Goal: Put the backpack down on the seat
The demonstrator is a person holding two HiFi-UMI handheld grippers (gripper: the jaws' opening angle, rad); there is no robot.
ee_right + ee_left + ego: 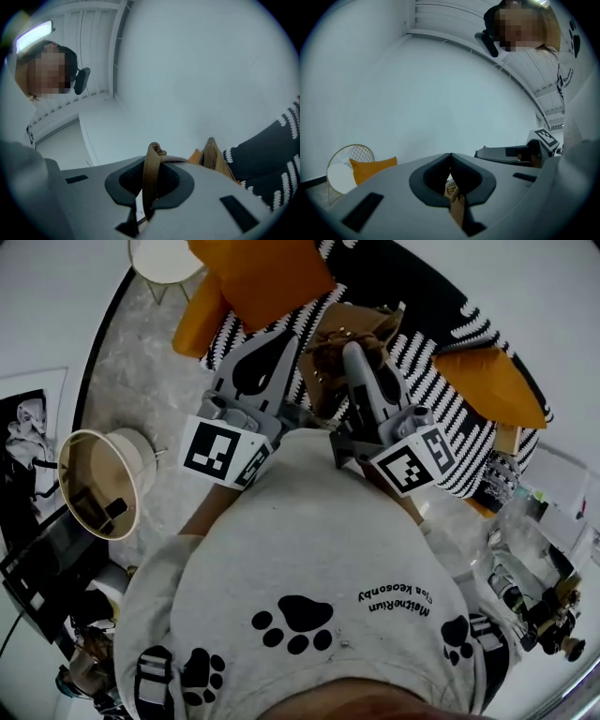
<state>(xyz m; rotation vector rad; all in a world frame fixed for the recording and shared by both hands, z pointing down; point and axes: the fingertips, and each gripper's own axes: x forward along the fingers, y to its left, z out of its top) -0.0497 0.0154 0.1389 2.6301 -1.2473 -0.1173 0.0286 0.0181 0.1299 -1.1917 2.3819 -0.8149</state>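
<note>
**Backpack held in both grippers, over the striped seat**

Far left of the head view: b/w framed picture (28,442) by a white wall. Next to it is a cream lampshade (98,482), its open end facing the camera, on the grey mottled floor (141,362). Top left: white round side table (164,259) w/ thin legs. The left gripper view shows more plain white wall behind it.

Centre: the left gripper (284,336) has its jaws closed on a tan braided bit of the backpack (342,357). The right gripper (352,351) is just beside it, jaws clamped on a tan strap (149,183) that loops over their top. Each gripper carries a cube w/ b/w square markers. The backpack is brown and sits upper centre, seen against the seat (441,343), btwn two orange cushions (258,277). Can't tell whether it touches the seat.

Writing: the person's grey shirt (309,549), lower centre, has black paw prints and two short lines of dark print. The print is upside down to the camera and too small to read for sure.

Right: the seat is black w/ white dashed stripes and its rim curves down toward the right edge. The second cushion lies on its right side. Lower right is crowded w/ small clutter (534,606), incl. clear and dark items packed close together.

Open room: bare floor runs btwn the lampshade and the seat's left edge.
</note>
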